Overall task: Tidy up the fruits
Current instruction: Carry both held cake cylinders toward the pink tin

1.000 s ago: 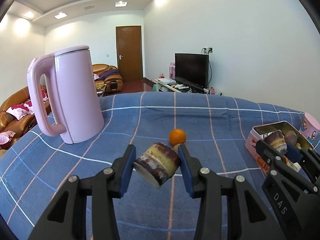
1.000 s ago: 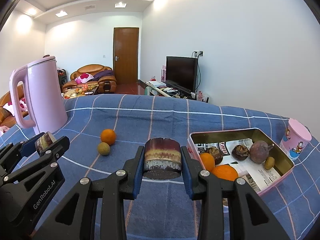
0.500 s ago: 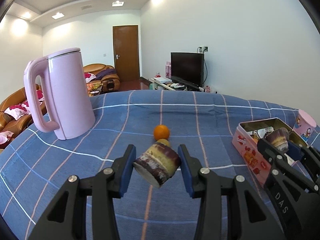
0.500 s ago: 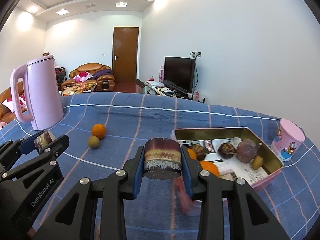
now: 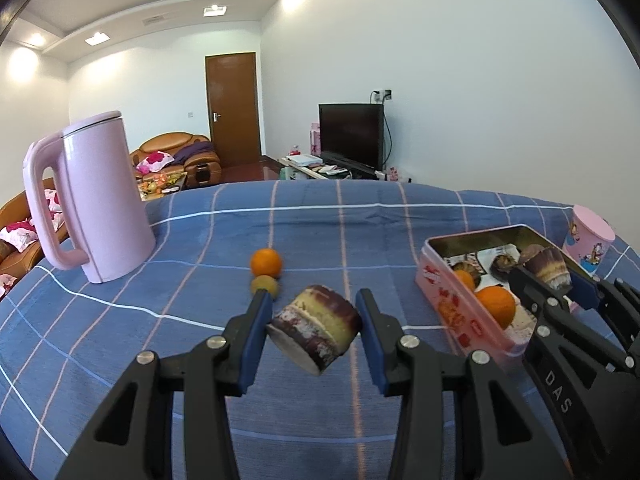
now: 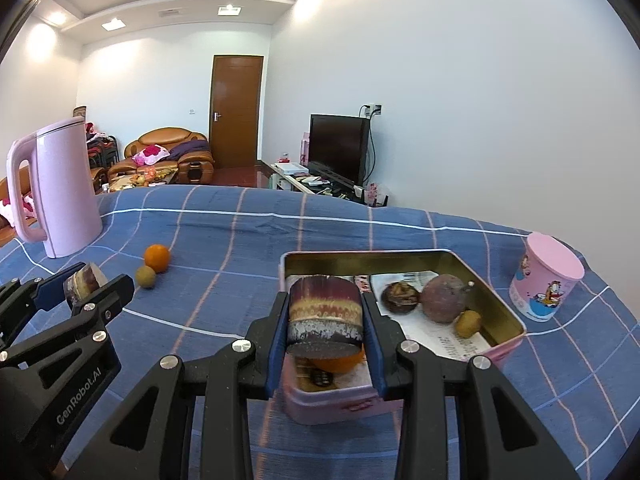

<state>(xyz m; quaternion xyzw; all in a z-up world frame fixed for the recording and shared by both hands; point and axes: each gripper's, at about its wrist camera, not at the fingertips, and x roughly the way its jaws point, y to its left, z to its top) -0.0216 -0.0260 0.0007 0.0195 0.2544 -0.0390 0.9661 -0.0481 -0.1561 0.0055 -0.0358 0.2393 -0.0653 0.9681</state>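
Note:
My left gripper is shut on a short banded sugarcane piece, tilted, above the blue checked cloth. Just beyond it lie an orange and a small greenish fruit. My right gripper is shut on a second sugarcane piece, held upright over the near left corner of the pink tin. An orange in the tin shows under that piece. Further in lie a dark fruit, a round purple-brown fruit and a small one.
A tall pink kettle stands at the left of the table. A pink cartoon cup stands right of the tin. Printed paper lines the tin's floor. Sofas, a door and a television lie beyond the far edge.
Both grippers have moved to the right with their pieces. The tin now lies under the right gripper, and the kettle and loose fruits sit further left in both views.

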